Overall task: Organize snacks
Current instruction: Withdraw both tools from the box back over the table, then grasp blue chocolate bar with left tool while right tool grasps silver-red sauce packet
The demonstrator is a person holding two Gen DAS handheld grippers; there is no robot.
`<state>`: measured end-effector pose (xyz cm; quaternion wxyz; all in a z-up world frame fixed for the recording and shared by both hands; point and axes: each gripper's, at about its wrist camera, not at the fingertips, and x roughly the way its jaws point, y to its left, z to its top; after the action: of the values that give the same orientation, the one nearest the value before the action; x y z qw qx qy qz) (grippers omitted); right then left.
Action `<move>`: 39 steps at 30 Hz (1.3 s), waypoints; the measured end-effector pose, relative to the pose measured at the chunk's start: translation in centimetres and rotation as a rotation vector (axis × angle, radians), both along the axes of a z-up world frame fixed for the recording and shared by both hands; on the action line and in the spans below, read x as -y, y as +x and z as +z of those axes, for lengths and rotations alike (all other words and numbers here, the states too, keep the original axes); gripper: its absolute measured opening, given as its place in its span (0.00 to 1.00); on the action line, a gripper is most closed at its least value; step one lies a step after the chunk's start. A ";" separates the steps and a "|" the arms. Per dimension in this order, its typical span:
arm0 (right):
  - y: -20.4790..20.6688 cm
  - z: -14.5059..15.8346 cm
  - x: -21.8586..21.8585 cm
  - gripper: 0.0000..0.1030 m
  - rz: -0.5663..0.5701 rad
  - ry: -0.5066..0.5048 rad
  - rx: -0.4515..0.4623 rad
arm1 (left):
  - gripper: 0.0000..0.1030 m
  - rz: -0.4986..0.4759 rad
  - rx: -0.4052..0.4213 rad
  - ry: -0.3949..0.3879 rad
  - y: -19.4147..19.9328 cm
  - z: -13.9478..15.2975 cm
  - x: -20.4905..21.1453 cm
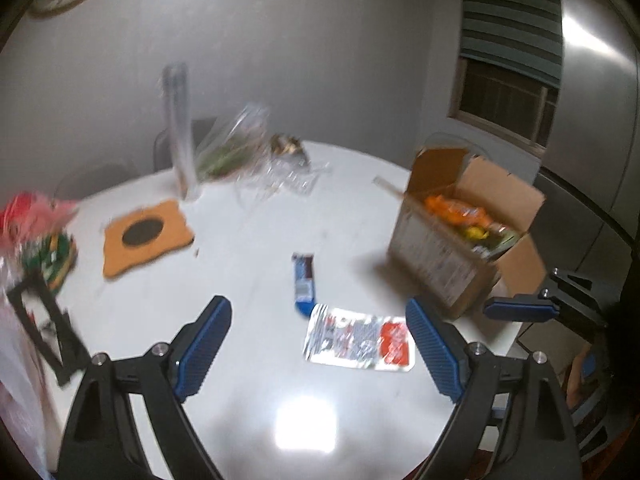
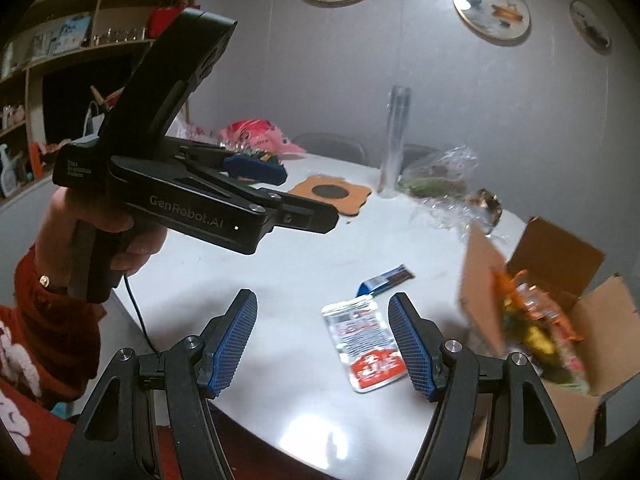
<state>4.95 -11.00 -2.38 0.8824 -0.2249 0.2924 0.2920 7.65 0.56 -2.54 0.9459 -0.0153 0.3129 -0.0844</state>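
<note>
Snack packets in cardboard box point(image 1: 448, 248) blurred, labels unreadable; silver pouch point(image 2: 366, 346) print illegible; red bag point(image 1: 28, 220) cut off at frame edge.

Left gripper point(image 1: 318, 350): black skeletal frame with cut-out windows, silver round screws at the pivots, blue ribbed pads point(image 1: 206, 344) on both fingers; right gripper point(image 2: 324, 346) is the same build, blue cross-hatched pads point(image 2: 234, 344), silver screws, black linkage arms. Seen side-on from the right wrist view, the left unit has a black body with pale "GenRobot.AI" lettering, a small white label block at the rear, a tiny lit dot, a tall angled black mast on top, a black pistol handle and a thin black cable trailing below. Person's left hand point(image 2: 100, 236) comes out of a fuzzy red sleeve point(image 2: 52, 320) with white fluffy patches, gold-coloured bracelet at the wrist.
</note>
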 end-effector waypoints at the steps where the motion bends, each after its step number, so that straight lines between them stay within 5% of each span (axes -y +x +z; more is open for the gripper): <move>1: -0.1 -0.4 -0.2 0.64 0.003 -0.001 -0.009 | 0.84 0.005 -0.009 -0.003 0.0 -0.7 -0.1; 8: 3.1 -6.0 0.5 0.63 -0.040 0.011 -0.141 | 0.84 0.027 -0.094 -0.017 0.9 -5.2 -1.0; 14: 6.7 -9.7 2.0 0.63 -0.142 -0.044 -0.154 | 0.84 0.015 -0.134 -0.030 1.7 -7.3 -0.9; 22: 9.4 -10.8 1.9 0.64 -0.166 -0.095 -0.148 | 0.84 -0.016 -0.162 -0.049 2.6 -8.5 -0.5; 33: 11.4 -12.0 1.3 0.77 -0.166 -0.158 -0.200 | 0.84 -0.006 -0.170 -0.061 3.2 -8.9 -1.3; 39: 10.3 -11.7 1.7 0.77 -0.151 -0.108 -0.249 | 0.84 -0.005 -0.175 -0.057 3.3 -9.0 -1.4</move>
<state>15.26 -12.72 -14.03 0.8455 -0.2113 0.4307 0.2343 10.94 2.01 -11.58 0.9139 -0.0486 0.3918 -0.0942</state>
